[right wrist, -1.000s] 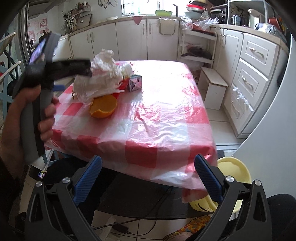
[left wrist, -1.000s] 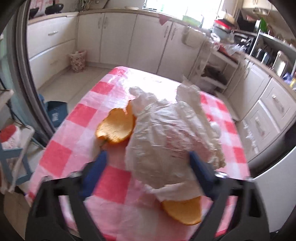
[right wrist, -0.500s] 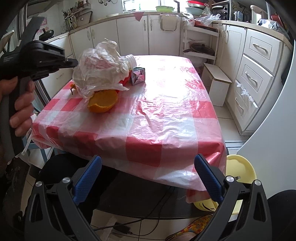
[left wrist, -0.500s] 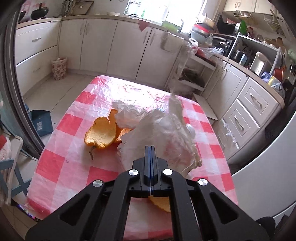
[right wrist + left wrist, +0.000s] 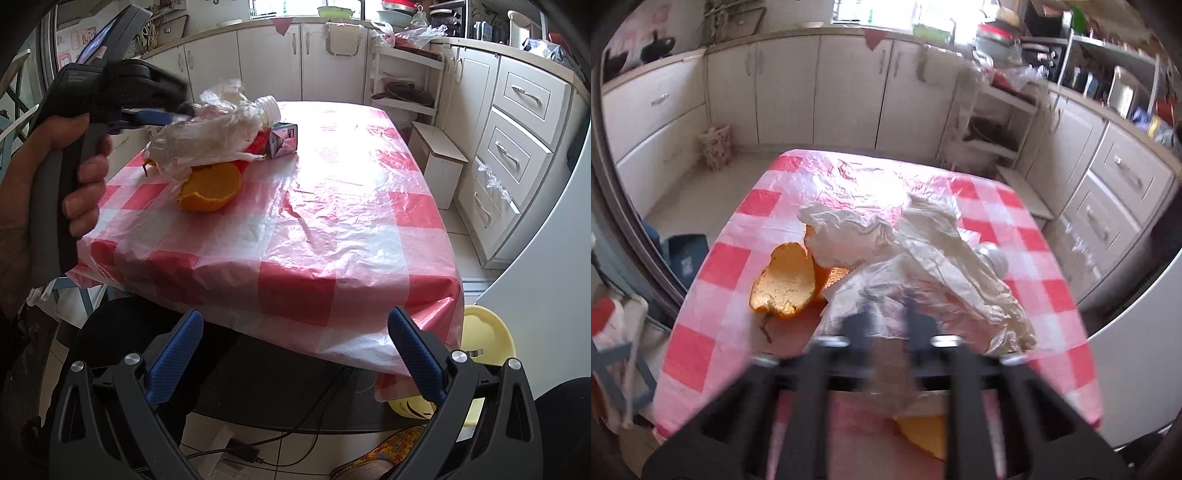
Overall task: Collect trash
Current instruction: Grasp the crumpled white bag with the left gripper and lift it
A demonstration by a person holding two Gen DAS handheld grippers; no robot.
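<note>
Left gripper [image 5: 173, 116] fingers pinch the crumpled plastic bag [image 5: 207, 136] near the worktop's [image 5: 332, 229] left edge; right gripper [image 5: 295, 354] fingers spread wide, holding nothing

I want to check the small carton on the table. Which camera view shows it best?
The right wrist view: the carton stands in plain sight beside the plastic bag. In the left wrist view the bag hides it, so none of it shows.

Red-white checked tablecloth [image 5: 332, 236]; orange peel [image 5: 210, 188]; translucent white bag [image 5: 923, 273]; blue tool pads [image 5: 173, 354].
</note>
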